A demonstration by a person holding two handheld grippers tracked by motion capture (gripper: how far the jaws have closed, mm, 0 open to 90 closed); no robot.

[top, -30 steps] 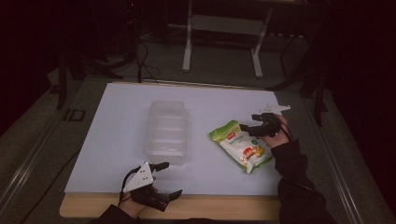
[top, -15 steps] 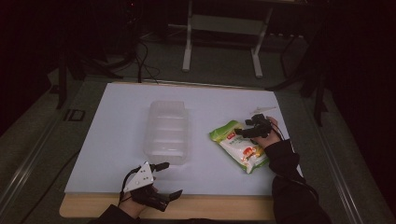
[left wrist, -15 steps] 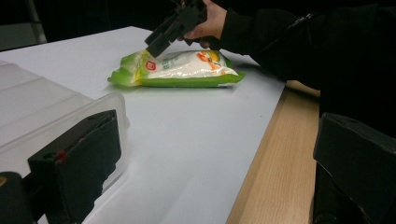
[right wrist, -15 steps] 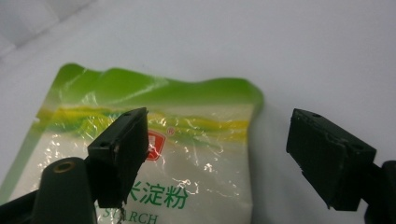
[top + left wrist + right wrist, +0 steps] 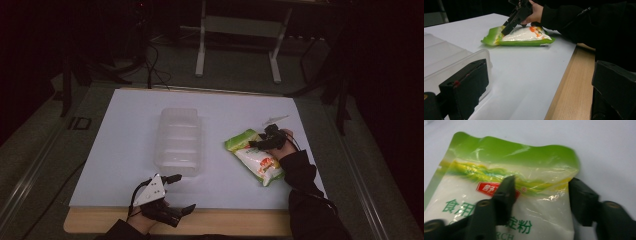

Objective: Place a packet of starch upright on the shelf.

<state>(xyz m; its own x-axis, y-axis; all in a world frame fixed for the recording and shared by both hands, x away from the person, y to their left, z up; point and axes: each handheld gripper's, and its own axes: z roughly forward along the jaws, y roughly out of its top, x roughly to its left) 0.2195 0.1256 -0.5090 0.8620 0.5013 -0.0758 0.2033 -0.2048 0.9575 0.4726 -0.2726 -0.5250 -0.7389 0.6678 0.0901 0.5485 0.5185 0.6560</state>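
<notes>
The step in hand looks like picking up the green and white bag [image 5: 255, 156], which lies flat on the white table [image 5: 120, 150] to the right of the clear plastic box [image 5: 179, 141], near the table's right edge. The right gripper [image 5: 256, 144] has come down on the bag's upper corner, and its jaws have just been closing with that corner between them. In the right gripper view one jaw presses on the film over the red label while the other stands at the bag's side edge [image 5: 564, 195], and I cannot tell whether that one touches yet, so the grip looks half made, the jaws about midway. To do this well, I judge the jaws should close until both pads bite the crinkled film near the sealed green band, not the loose powdery middle, which would slump and slip; then lift slowly so the weight hangs below the grip. The right hand [image 5: 282, 142] reaches in from the table's right side, forearm in a dark sleeve, with the gripper tilted down and toward the box. The left gripper [image 5: 172, 192] rests near the front edge, just beside the box's near corner, jaws wide and holding nothing
</notes>
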